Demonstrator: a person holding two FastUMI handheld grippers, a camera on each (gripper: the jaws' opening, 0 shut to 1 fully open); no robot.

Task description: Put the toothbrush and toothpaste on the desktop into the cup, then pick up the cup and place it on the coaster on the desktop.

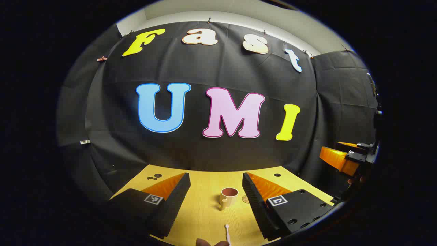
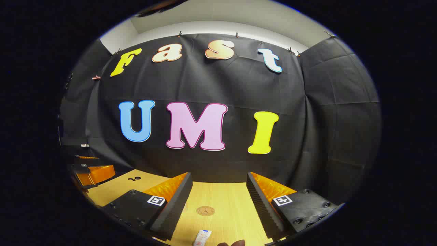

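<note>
While both sets of tongs hover spread and empty over the tabletop, the cup stands upright with the coaster just beside it. The toothbrush lies nearer than the cup between the left tongs; the toothpaste lies nearer than the coaster between the right tongs. Both look light: the stiff, slim brush is best pinched mid-handle, the soft tube across its flat body. Open wood surrounds the cup.

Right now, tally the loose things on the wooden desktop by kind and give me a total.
Cups: 1, the tan cup with a handle
Coasters: 1, the round brown coaster
Toothbrushes: 1, the white toothbrush
Toothpaste tubes: 1, the white toothpaste tube
Total: 4
</note>
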